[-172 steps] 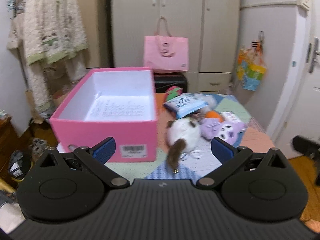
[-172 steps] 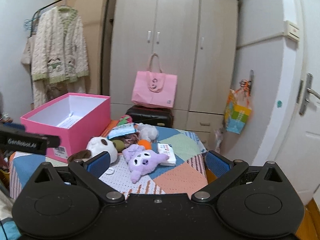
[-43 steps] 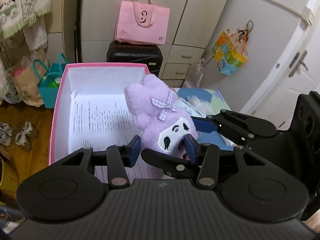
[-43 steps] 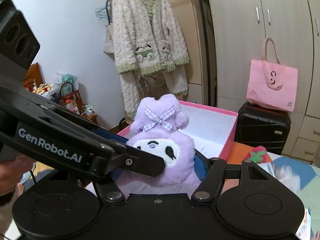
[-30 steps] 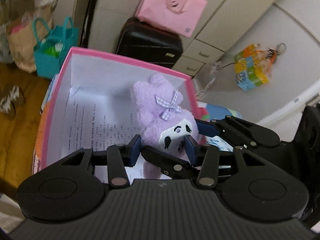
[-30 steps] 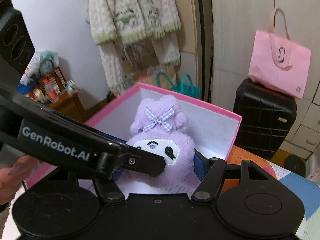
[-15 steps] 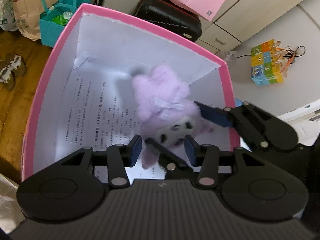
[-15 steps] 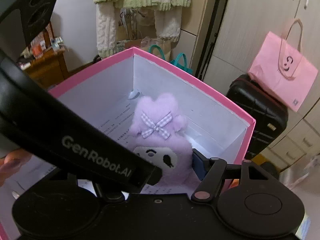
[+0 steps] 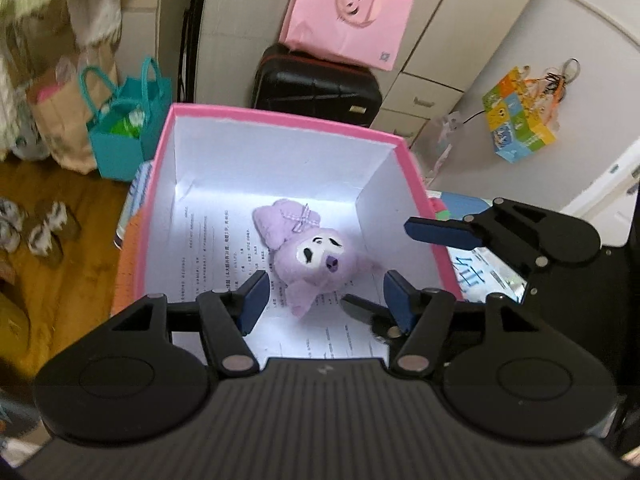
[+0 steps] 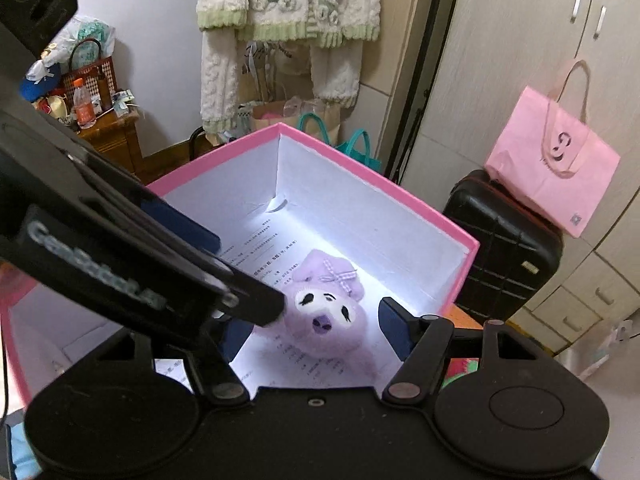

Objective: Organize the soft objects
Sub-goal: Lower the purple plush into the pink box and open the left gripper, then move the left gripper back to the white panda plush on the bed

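A purple plush toy (image 9: 316, 254) with a white face and a checked bow lies on its back on the printed paper inside the pink box (image 9: 280, 118). It also shows in the right wrist view (image 10: 326, 312), in the pink box (image 10: 376, 182). My left gripper (image 9: 324, 296) is open above the box, its jaws wide on either side of the toy and apart from it. My right gripper (image 10: 316, 330) is open too, just above the toy. The left gripper's arm crosses the right wrist view and hides the right gripper's left finger.
A black suitcase (image 9: 316, 84) with a pink tote bag (image 9: 346, 14) on it stands behind the box. A teal bag (image 9: 124, 128) and shoes (image 9: 36, 228) are on the wooden floor at left. The patchwork table edge (image 9: 488, 268) shows right of the box.
Both grippers opened and let go of the purple plush toy. It dropped onto the paper in the pink box and lies face up. The grippers rose slightly.
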Demonstrator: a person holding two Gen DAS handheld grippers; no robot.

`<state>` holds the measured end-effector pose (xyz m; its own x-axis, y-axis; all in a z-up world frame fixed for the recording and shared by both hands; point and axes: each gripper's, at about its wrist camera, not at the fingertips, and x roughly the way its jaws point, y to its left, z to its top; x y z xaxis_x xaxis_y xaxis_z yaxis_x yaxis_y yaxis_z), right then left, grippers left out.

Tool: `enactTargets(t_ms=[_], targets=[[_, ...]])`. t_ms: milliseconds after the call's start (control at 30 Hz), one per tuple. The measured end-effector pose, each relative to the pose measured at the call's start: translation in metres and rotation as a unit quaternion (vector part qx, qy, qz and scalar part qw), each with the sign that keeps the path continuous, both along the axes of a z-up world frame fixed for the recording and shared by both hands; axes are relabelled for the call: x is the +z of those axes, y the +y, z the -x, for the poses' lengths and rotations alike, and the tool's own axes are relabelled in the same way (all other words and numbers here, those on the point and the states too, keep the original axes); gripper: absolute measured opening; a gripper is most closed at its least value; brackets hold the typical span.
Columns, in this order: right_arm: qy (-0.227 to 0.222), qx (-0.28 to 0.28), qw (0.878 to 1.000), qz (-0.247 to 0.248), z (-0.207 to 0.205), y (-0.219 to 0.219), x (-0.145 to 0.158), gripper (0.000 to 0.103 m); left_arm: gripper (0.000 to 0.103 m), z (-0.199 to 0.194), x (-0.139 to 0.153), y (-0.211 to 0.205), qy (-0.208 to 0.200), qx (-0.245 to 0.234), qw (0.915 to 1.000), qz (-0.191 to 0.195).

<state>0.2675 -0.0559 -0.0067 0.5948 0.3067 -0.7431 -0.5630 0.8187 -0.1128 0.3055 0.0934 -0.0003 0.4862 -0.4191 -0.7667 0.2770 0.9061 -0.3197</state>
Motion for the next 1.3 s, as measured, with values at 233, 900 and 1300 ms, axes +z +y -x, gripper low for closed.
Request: enactTargets(t_ms=[233,900,1300], targets=[[-0.020,0.009,1.000,0.002,0.043,-0.010,0.021,0.073,0.062,0.046,0.029,-0.005,-0.055,-0.025,0.9972,-0.046],[-0.089,0.011,0.996,-0.002,0.162,-0.065,0.064,0.074,0.065,0.174,0.073,-0.042,-0.129,-0.110,0.9824,-0.079],[-0.096,0.006,0.995,-0.018,0.216,-0.111,0.043,0.076,0.065,0.217,0.050,-0.098,-0.120,-0.178,0.9714,-0.103]])
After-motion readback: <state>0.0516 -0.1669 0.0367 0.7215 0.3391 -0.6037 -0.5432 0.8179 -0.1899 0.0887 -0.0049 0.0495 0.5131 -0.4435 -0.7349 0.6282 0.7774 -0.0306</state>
